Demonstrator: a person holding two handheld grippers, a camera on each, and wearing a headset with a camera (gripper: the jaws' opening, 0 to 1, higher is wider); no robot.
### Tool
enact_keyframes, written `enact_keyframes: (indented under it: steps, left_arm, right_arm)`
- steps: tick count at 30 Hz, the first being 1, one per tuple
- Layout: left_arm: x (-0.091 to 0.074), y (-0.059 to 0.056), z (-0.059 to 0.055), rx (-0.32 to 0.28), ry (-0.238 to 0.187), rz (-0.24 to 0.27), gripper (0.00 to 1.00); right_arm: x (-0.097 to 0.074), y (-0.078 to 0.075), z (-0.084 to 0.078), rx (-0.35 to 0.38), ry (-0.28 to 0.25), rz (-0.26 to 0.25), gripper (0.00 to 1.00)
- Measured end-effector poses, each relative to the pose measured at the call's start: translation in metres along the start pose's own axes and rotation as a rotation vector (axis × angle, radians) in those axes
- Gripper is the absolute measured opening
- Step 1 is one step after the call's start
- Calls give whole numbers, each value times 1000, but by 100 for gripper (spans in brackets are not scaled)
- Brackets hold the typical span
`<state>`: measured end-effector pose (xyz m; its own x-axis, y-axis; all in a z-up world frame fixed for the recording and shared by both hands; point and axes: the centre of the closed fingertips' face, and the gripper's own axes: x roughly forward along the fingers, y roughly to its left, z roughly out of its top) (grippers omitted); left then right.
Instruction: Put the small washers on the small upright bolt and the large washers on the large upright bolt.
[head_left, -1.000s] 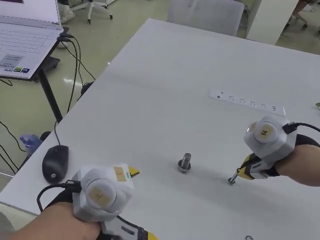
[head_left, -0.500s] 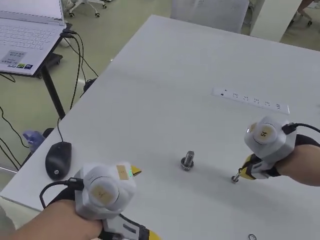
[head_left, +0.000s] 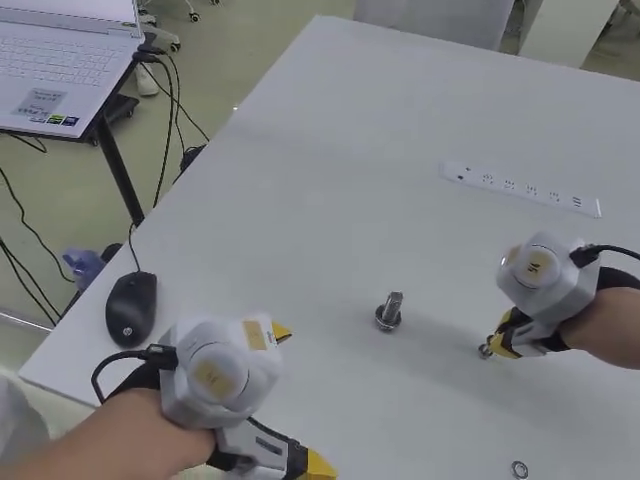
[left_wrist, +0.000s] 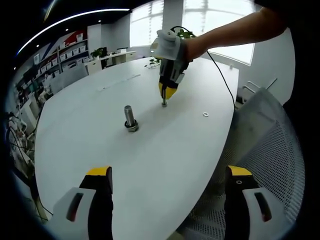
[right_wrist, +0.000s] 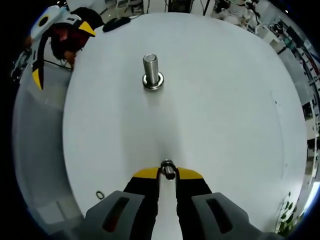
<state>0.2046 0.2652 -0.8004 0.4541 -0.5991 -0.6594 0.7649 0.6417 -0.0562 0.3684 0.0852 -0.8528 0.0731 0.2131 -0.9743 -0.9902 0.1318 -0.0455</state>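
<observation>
fingers (right_wrist: 145, 175) of right gripper (right_wrist: 167, 176) clamped on small bolt (right_wrist: 167, 168); left gripper (left_wrist: 168, 172) fingers wide apart.

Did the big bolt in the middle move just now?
No. The big bolt stands just as far from the mouse and the power strip as before; the camera moved.

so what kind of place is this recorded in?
Looks like an open office or lab: a big white table with a power strip and mouse on it, a laptop on a side stand, and a mesh office chair alongside.
</observation>
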Motion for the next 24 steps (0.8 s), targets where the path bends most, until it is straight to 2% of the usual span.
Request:
enact_keyframes:
  steps: [10,24]
  left_arm:
    - [-2,-1,-6,-13,11,-2,92]
    - [-3,0,-9,-14,14,-7,91]
  right_arm:
    - [16,2,-5,-11,22,8,13]
    - [11,8,-3,-11,43,14,13]
